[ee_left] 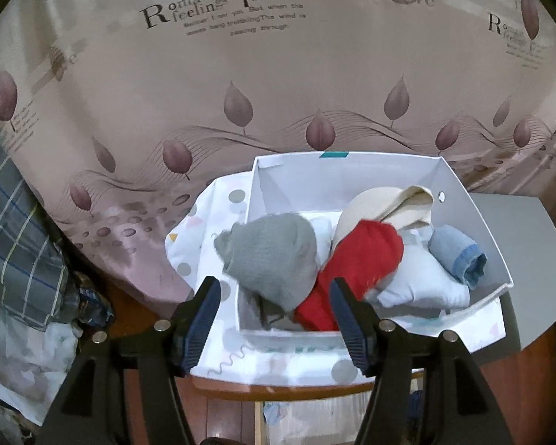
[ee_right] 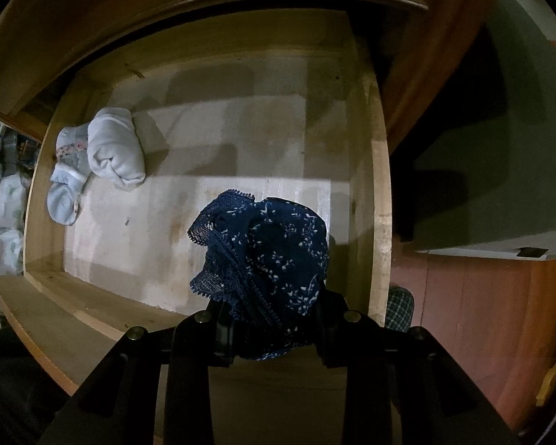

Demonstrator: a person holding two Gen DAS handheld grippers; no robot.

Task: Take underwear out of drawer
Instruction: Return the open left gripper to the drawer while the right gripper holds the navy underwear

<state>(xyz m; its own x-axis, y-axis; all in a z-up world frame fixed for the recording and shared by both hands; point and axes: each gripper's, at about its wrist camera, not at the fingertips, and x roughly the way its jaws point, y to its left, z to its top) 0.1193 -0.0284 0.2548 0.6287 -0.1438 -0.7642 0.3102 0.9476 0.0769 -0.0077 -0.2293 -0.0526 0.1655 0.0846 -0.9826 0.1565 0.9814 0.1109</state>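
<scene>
The left gripper (ee_left: 274,319) hung empty, jaws parted, above a white bin (ee_left: 352,178) beside a leaf-print curtain (ee_left: 204,92); the right gripper (ee_right: 274,330) clamped navy lace underwear (ee_right: 267,256) over the wooden drawer (ee_right: 204,200).

Five garments in box (ee_left: 352,181), three in drawer (ee_right: 374,185)

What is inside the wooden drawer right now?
Inside the drawer, two pale rolled garments lie at the far left. The right tongs are shut on navy floral lace underwear above its floor. That bundle hides the floor beneath it.
</scene>
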